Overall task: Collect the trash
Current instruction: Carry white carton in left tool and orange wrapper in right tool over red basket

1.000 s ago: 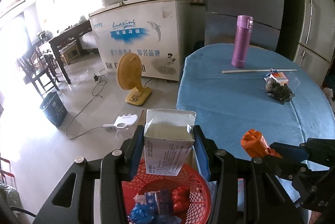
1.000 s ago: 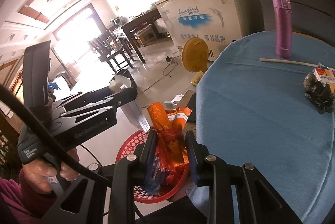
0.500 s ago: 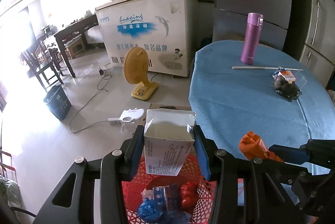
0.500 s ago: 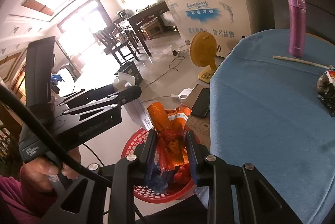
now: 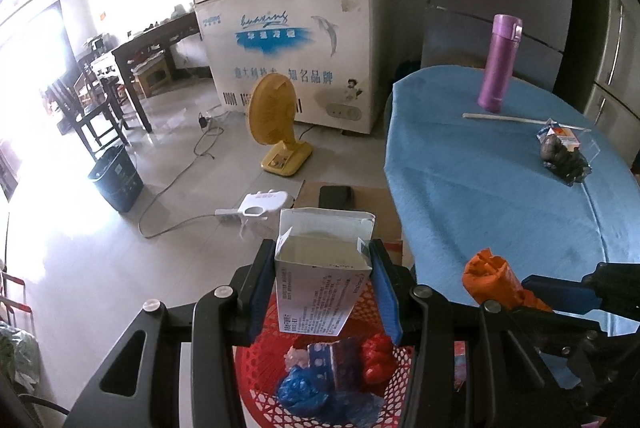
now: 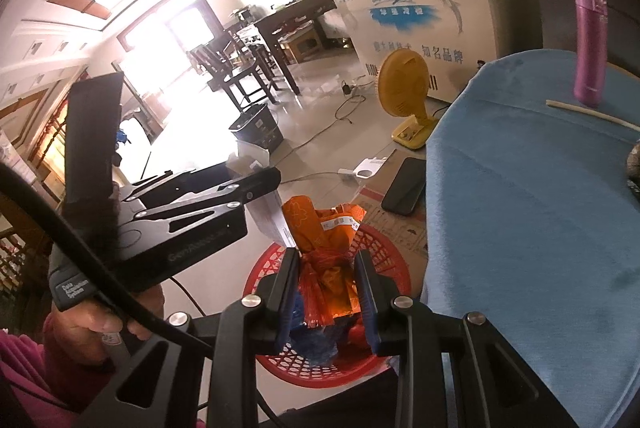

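While both loads hang over red basket (image 5: 384, 380) for drop: left hand-held gripper (image 5: 325, 292) clamps white carton (image 5: 320, 288), right hand-held gripper (image 6: 326, 292) clamps orange wrapper (image 6: 324, 252).

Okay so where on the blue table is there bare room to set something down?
The blue table is bare across its near and middle stretch, from the edge by the red basket up to the white stick. It is crowded only at the far side, around the purple bottle and the dark trash pile.
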Demonstrator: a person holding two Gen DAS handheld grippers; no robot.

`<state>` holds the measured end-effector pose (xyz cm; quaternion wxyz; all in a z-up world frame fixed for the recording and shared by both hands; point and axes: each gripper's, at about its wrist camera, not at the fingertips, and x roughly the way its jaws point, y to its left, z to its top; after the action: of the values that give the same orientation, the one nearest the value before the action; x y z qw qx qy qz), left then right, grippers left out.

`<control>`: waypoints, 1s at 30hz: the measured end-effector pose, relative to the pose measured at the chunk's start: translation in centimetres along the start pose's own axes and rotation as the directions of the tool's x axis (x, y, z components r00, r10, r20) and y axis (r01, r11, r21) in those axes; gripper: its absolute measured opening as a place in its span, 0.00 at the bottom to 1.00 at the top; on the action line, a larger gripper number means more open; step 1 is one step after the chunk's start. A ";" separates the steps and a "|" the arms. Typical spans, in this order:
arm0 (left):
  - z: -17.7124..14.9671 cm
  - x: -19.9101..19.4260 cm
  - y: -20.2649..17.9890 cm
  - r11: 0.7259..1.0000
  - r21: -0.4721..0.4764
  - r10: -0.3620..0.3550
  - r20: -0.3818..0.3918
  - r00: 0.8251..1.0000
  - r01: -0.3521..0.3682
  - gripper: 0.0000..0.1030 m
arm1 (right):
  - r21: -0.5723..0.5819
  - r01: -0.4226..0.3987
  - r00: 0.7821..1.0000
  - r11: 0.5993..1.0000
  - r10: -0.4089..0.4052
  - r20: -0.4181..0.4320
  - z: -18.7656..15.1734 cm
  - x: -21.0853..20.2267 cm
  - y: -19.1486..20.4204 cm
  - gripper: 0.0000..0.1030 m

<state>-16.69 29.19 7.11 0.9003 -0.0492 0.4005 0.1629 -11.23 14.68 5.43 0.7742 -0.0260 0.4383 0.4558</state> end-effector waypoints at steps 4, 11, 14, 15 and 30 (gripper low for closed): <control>-0.3 0.1 0.5 1.000 -0.005 0.009 -0.008 1.000 -0.009 0.46 | -0.002 -0.008 1.000 1.000 0.008 -0.013 -0.2 0.6 0.3 0.30; -0.6 0.4 1.3 1.000 -0.014 0.020 -0.019 1.000 -0.020 0.46 | -0.006 -0.020 0.999 1.000 0.020 -0.030 -0.2 1.7 0.6 0.30; -0.8 0.4 1.5 1.000 -0.016 0.025 -0.022 0.999 -0.025 0.46 | -0.007 -0.022 0.999 1.000 0.021 -0.035 -0.1 2.1 0.9 0.30; -0.9 0.5 1.6 0.999 -0.018 0.026 -0.024 0.999 -0.026 0.46 | -0.006 -0.024 0.999 1.000 0.023 -0.037 -0.2 2.2 1.0 0.30; -1.7 1.2 2.8 0.999 -0.029 0.031 -0.052 0.998 -0.033 0.46 | -0.003 -0.029 0.997 1.000 0.029 -0.069 -0.3 3.8 1.7 0.30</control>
<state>-18.09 31.75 5.22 0.8862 -0.0605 0.4217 0.1819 -11.89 18.20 3.20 0.7519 -0.0369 0.4641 0.4669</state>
